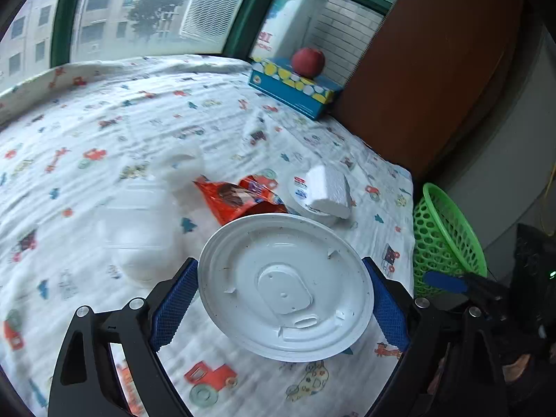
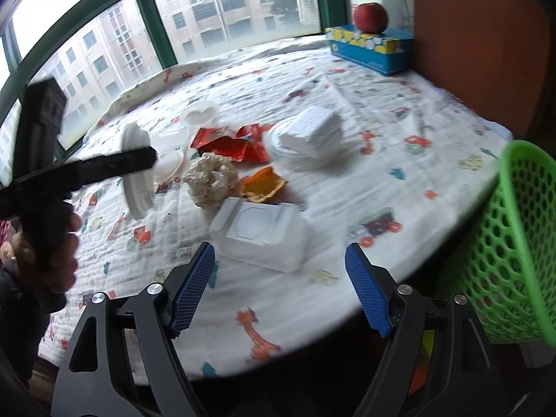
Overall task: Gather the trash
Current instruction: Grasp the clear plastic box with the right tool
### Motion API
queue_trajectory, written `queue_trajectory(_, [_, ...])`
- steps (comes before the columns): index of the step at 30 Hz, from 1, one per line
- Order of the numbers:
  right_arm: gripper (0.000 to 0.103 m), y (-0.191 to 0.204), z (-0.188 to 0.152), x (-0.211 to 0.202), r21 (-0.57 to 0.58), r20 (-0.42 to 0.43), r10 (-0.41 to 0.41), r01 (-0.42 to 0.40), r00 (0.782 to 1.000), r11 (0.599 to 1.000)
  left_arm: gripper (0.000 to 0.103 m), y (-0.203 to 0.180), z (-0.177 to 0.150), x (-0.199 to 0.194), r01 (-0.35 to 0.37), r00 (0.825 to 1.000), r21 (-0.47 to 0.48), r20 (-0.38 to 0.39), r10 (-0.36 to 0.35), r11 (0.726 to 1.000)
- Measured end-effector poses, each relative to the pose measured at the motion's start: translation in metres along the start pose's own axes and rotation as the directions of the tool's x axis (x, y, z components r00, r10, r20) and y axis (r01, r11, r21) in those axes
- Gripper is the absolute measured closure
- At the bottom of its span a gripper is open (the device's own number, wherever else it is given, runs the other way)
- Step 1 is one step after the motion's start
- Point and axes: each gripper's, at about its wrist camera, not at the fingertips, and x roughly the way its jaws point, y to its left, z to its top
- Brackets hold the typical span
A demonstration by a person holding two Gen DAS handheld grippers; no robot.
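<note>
Fingers: your left gripper (image 1: 281, 299) clamped white plastic lid (image 1: 285, 288) edge-to-edge between its pads | right gripper (image 2: 279, 288) gaped empty, white tub (image 2: 259, 234) just ahead | lid light, thin, bendy, slippery: hold rim gently.

Bed (image 2: 347, 278): tissue box (image 2: 371, 50) at far right corner, apple (image 2: 370, 17) on it. Foam block (image 2: 309, 130) on a lid (image 2: 278, 146) mid-bed, snack wrapper (image 2: 236, 142) to its left. Mesh basket (image 2: 514, 243) beyond right edge.
</note>
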Motion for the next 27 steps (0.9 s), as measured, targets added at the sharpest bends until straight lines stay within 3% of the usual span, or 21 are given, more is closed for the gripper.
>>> queue_trajectory(11, [0.018,0.018,0.008,0.050,0.019,-0.058,-0.020,0.021,0.998,1.000,0.015,0.000,0.002,-0.037,-0.064,0.996,-0.031,0.055,0.065,0.997])
queue_trajectory(18, [0.018,0.023,0.008,0.068,0.018,-0.077,-0.064,0.066,0.995,0.998,0.015,-0.004,0.002,-0.042,-0.058,0.996,-0.030,0.063,0.059,0.998])
queue_trajectory(27, [0.023,0.023,0.006,0.057,0.010,-0.048,-0.061,0.062,0.997,0.998,0.015,-0.014,0.001,-0.040,-0.056,0.997,-0.029,0.055,0.057,0.998])
